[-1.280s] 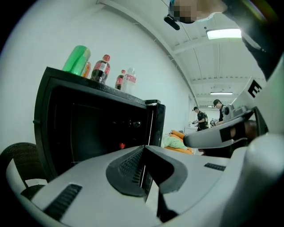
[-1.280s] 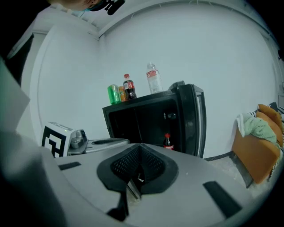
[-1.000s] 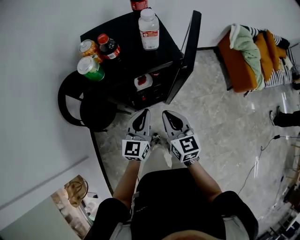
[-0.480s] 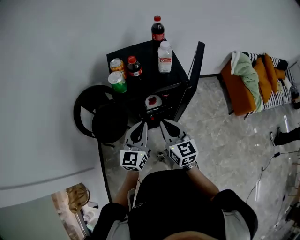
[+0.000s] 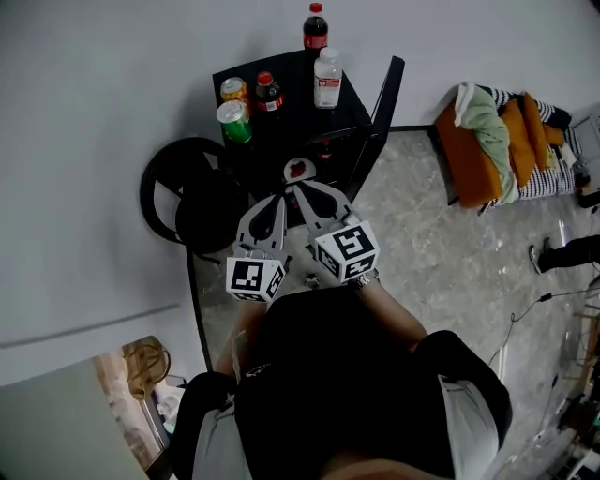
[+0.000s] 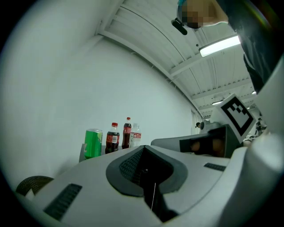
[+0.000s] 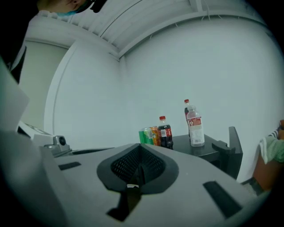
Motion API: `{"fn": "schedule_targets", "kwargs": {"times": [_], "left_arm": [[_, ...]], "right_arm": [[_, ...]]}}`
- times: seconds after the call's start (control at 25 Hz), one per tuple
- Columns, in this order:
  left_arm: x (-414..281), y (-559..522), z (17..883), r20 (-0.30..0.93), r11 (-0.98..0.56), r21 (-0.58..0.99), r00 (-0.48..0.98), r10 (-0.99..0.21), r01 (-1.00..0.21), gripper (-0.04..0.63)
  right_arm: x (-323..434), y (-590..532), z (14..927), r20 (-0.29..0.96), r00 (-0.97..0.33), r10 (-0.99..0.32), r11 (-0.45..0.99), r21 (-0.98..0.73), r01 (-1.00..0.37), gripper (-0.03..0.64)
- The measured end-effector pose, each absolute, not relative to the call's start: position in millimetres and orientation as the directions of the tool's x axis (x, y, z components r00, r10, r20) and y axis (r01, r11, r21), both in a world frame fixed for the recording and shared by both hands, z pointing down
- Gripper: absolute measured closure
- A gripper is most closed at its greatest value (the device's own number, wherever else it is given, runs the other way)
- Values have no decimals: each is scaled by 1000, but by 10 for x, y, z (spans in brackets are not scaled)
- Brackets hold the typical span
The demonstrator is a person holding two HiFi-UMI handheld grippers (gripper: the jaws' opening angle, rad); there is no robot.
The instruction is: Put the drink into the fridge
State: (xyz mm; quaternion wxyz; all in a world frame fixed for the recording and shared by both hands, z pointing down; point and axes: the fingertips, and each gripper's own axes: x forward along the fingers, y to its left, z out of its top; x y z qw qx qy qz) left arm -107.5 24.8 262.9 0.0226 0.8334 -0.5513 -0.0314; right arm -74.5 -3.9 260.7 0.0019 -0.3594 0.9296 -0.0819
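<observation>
Two clenched, empty grippers, your left gripper (image 5: 278, 201) and right gripper (image 5: 305, 190), face the fridge (image 5: 292, 96) ahead; the upright green can (image 5: 233, 122) stands nearest the left.

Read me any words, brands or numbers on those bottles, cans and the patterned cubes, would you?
No text is legible anywhere.
Clear plastic water bottle, red label: too small to read.
Two dark soda bottles, red labels: blurred.
Green can and orange can: print unreadable.
White cubes: black square patterns, no words.
</observation>
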Motion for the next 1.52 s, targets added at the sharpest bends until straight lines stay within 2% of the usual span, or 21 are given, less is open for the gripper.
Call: {"fn": "schedule_targets", "kwargs": {"times": [0.6, 1.2, 1.52], "left_arm": [[-1177, 174, 2580, -72, -422, 113, 416, -907, -900, 586], [-861, 50, 2734, -24, -498, 111, 498, -867, -860, 586], [-743, -256, 2696, -21, -441, 124, 442, -897, -889, 586]], "right_arm": [[-754, -63, 2621, 72, -702, -708, 693, -114, -711, 603], [-422, -175, 2764, 102, -645, -757, 633, -131, -763, 603], [-101, -635, 2757, 89, -646, -758, 632, -143, -762, 603]]}}
